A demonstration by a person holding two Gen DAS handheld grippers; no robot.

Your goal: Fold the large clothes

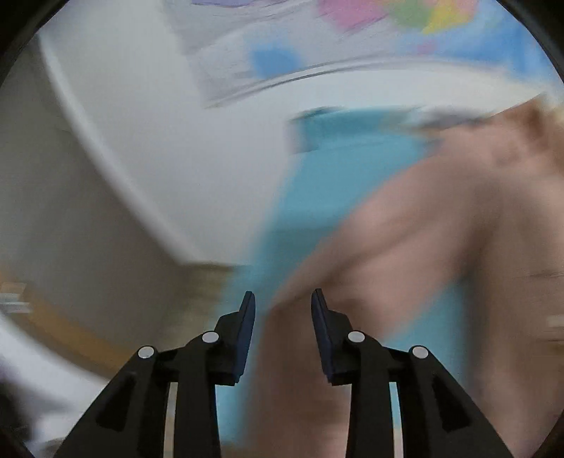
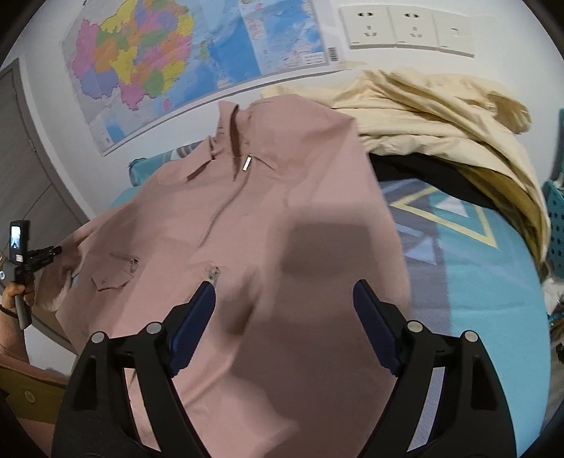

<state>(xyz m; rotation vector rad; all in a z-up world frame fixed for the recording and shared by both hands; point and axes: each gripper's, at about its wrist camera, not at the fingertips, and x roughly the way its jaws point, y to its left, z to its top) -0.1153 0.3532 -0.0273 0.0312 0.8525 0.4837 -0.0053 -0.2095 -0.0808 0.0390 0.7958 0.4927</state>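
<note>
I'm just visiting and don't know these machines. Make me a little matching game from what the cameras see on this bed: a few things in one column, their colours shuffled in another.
Things:
1. zip-front jacket
2. heap of clothing by the wall
3. bed cover
4. wall sockets

Colours:
a. white
b. dusty pink
c. turquoise with a triangle pattern
d. pale cream yellow

Pairs: 1-b, 2-d, 3-c, 4-a

Both claws, the right claw and the left claw, are open above the jacket and hold nothing.
</note>
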